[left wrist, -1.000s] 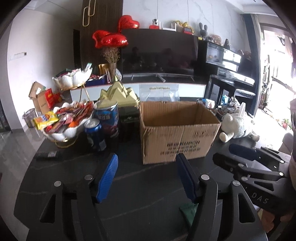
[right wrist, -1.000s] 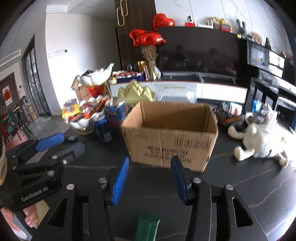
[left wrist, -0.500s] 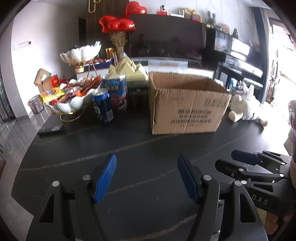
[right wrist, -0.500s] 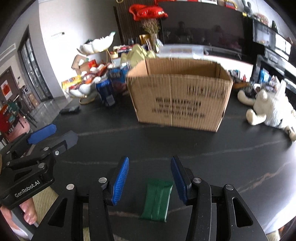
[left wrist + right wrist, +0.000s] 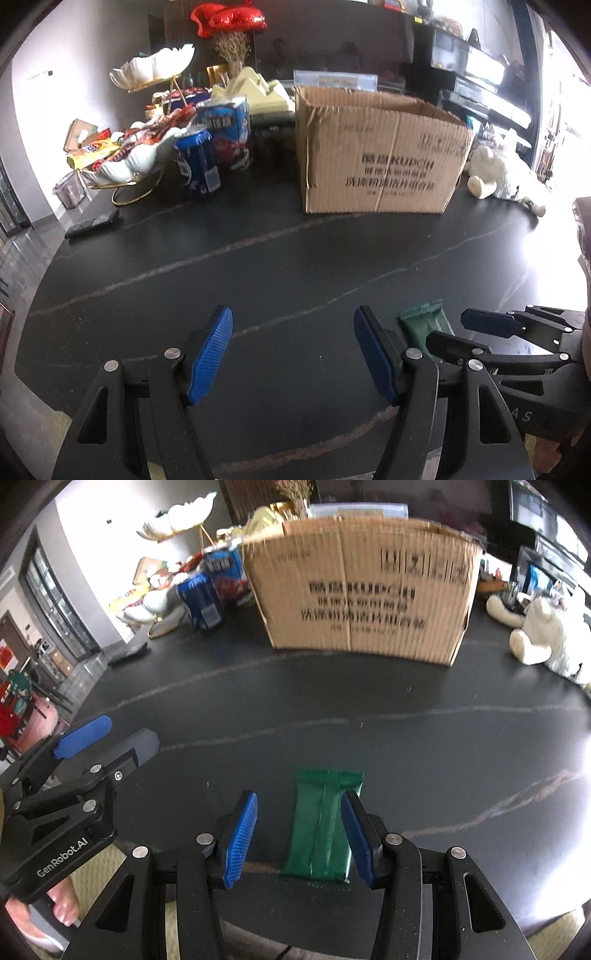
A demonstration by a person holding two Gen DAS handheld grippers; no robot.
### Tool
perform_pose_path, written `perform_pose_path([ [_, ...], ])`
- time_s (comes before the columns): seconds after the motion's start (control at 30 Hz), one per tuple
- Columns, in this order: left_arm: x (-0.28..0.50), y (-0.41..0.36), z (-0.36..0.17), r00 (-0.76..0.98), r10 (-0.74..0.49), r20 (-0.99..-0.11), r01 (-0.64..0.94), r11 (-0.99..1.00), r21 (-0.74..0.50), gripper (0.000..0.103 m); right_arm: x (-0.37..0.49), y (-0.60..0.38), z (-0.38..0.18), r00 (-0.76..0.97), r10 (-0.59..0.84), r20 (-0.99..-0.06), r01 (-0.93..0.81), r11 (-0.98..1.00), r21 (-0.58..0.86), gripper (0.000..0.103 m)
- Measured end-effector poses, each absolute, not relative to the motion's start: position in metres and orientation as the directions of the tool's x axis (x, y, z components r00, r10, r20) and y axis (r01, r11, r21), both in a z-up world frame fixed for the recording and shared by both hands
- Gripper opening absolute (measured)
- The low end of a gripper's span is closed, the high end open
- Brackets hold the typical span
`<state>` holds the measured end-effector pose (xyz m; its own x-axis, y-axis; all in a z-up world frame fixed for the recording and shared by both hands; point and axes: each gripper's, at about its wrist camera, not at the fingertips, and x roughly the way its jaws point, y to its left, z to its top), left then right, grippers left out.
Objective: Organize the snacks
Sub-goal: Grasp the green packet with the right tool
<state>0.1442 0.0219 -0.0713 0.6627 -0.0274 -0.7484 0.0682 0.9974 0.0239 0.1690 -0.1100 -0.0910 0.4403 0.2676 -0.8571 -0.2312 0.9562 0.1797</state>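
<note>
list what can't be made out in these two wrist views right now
- Inside of the brown cardboard box: hidden by its own front wall in both views.
- Print on the box: blurred by motion in the right wrist view.
- Near end of the green foil snack packet: partly covered by the right gripper there; in the left wrist view both grippers cover most of it.
- Snacks in the white shell-shaped bowl: too small to identify.
- Left gripper: open, nothing between its fingers.

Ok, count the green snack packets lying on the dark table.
1. The green packet lies flat near the table's front edge, between the open jaws of the right gripper. The cardboard box may hide others.
</note>
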Motion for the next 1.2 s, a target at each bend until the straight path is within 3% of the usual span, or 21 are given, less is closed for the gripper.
perform_pose_path([
  [0.63, 0.151, 0.019, -0.096, 0.613, -0.016, -0.790, 0.070, 0.997, 0.034, 0.068, 0.169, -0.106, -0.122, 0.412, 0.185, -0.892, -0.216, 0.971, 0.102, 0.048],
  [0.73, 0.151, 0.019, -0.096, 0.613, -0.018, -0.790, 0.070, 0.997, 0.032, 0.068, 0.170, -0.106, -0.122, 0.418, 0.167, -0.893, -0.215, 0.973, 0.082, 0.064],
  [1.1, 0.154, 0.017, -0.103, 0.596, -0.004, -0.803, 0.069, 0.997, 0.046, 0.069, 0.174, -0.104, -0.132, 0.425, 0.132, -0.896, -0.205, 0.978, 0.047, 0.063],
  [1.2, 0.155, 0.017, -0.106, 0.590, -0.001, -0.807, 0.070, 0.996, 0.050, 0.069, 0.175, -0.103, -0.131, 0.441, 0.108, -0.891, -0.202, 0.979, 0.019, 0.052],
])
